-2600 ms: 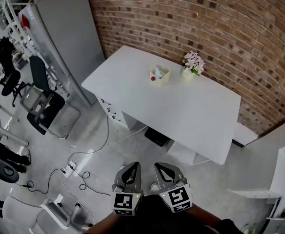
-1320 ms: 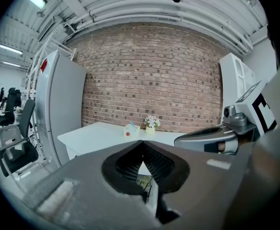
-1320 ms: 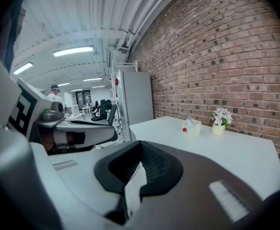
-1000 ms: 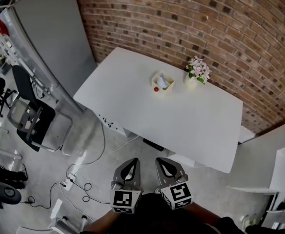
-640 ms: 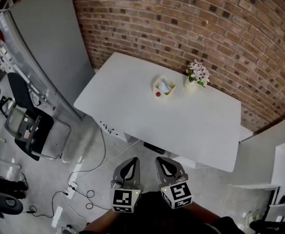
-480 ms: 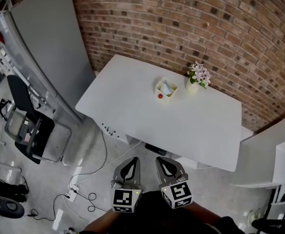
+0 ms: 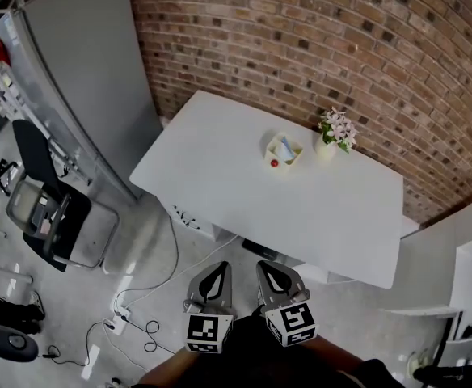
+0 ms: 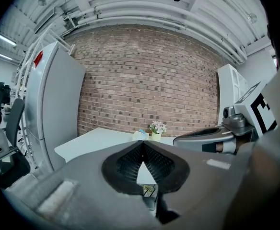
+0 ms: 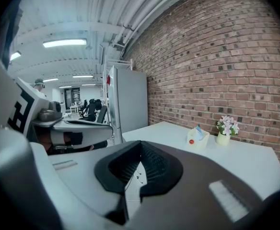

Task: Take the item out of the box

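A small cream box with a red dot on its side stands at the far side of the white table. A pale blue and white item sticks up out of it. Both grippers hang low over the floor, well short of the table. My left gripper is shut and holds nothing, and my right gripper beside it is shut and holds nothing too. The left gripper view shows its jaw tips meeting, with the box far ahead. Past the right gripper, the box sits to the right.
A pot of pink flowers stands right of the box, against the brick wall. A tall grey cabinet and a black chair are at the left. Cables lie on the floor. A white shelf unit stands at the right.
The head view has drifted, so the table and box now sit slightly further right and lower in frame. Both grippers keep their place at the bottom, still shut.
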`<act>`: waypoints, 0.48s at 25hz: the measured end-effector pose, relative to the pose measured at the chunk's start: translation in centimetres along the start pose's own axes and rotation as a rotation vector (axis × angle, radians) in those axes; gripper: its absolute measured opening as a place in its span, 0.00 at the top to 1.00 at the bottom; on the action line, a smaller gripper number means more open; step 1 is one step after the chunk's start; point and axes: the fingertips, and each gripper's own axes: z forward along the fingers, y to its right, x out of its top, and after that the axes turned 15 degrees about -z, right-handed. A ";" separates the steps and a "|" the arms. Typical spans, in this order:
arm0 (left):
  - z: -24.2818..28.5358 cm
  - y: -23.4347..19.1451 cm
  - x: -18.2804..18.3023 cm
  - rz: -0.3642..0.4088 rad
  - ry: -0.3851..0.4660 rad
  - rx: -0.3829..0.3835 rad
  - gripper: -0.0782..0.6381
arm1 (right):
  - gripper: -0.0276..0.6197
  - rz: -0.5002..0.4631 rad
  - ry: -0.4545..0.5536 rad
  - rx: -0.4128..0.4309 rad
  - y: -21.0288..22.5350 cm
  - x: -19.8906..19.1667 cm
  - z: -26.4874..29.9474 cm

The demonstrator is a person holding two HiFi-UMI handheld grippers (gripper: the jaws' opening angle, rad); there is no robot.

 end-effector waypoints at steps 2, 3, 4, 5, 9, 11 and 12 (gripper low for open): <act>0.3 -0.3 -0.1 0.000 -0.002 0.011 0.88 | 0.95 0.002 0.000 0.006 0.3 -0.1 0.4; 0.5 -0.5 0.0 0.001 -0.002 0.018 0.88 | 0.95 0.003 0.002 0.008 0.5 -0.2 0.7; 0.7 -0.7 0.0 0.002 0.000 0.025 0.88 | 0.95 0.005 0.005 0.011 0.7 -0.2 1.0; 1.0 -0.8 0.2 0.004 0.002 0.031 0.88 | 0.95 0.006 0.008 0.014 1.0 -0.2 1.3; 2.8 -0.8 1.2 0.019 0.013 0.052 0.88 | 0.96 0.009 0.024 0.031 2.6 0.0 2.5; 3.9 -0.5 1.6 0.026 0.016 0.060 0.88 | 0.95 0.012 0.032 0.037 3.8 0.1 3.2; 4.5 -0.3 1.8 0.029 0.016 0.063 0.88 | 0.95 0.015 0.034 0.040 4.4 0.1 3.5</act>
